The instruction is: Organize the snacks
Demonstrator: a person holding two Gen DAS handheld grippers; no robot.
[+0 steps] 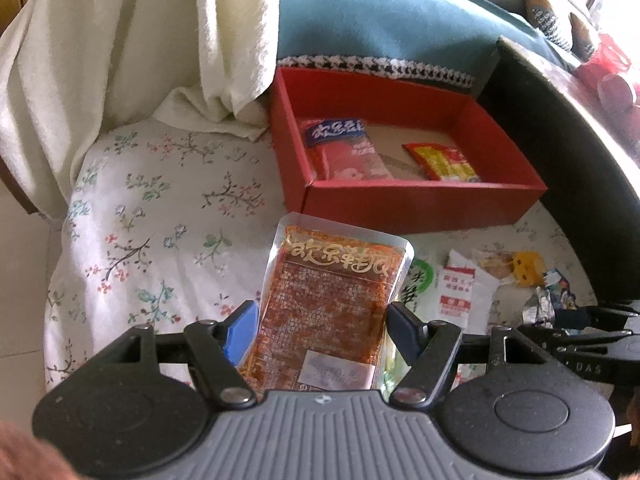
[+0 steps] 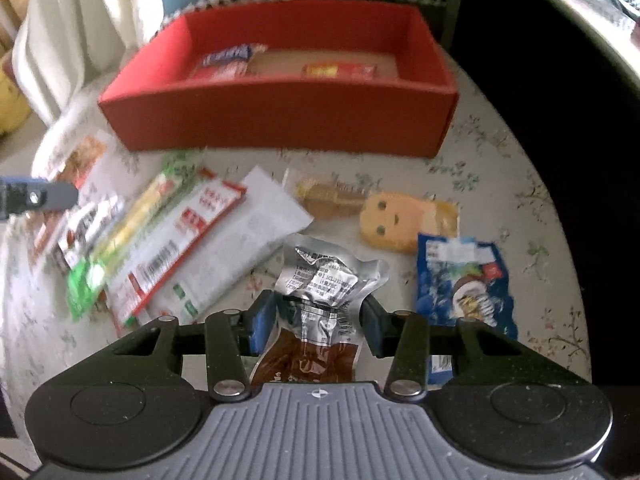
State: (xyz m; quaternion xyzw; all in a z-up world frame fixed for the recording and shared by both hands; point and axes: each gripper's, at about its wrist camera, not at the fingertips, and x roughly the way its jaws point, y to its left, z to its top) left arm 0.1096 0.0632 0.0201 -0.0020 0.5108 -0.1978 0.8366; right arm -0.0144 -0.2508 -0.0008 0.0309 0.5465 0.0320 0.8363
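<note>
My left gripper (image 1: 324, 324) is shut on an orange spicy snack packet (image 1: 328, 304), held above the floral cloth just in front of the red box (image 1: 424, 204). The box holds a pink and blue packet (image 1: 344, 148) and a red and yellow packet (image 1: 440, 160). My right gripper (image 2: 318, 320) is shut on a silver and brown foil packet (image 2: 320, 304), in front of the red box (image 2: 280, 120). Loose snacks lie on the cloth: a white and red packet (image 2: 192, 240), a green stick packet (image 2: 120, 240), a yellow face snack (image 2: 392, 216) and a blue packet (image 2: 460, 280).
A floral cloth (image 1: 160, 240) covers the round table. A cream towel (image 1: 120, 60) and a teal cushion (image 1: 380, 20) lie behind the box. A dark curved edge (image 1: 560, 160) bounds the right side. The left gripper's finger (image 2: 40, 196) shows at the left of the right wrist view.
</note>
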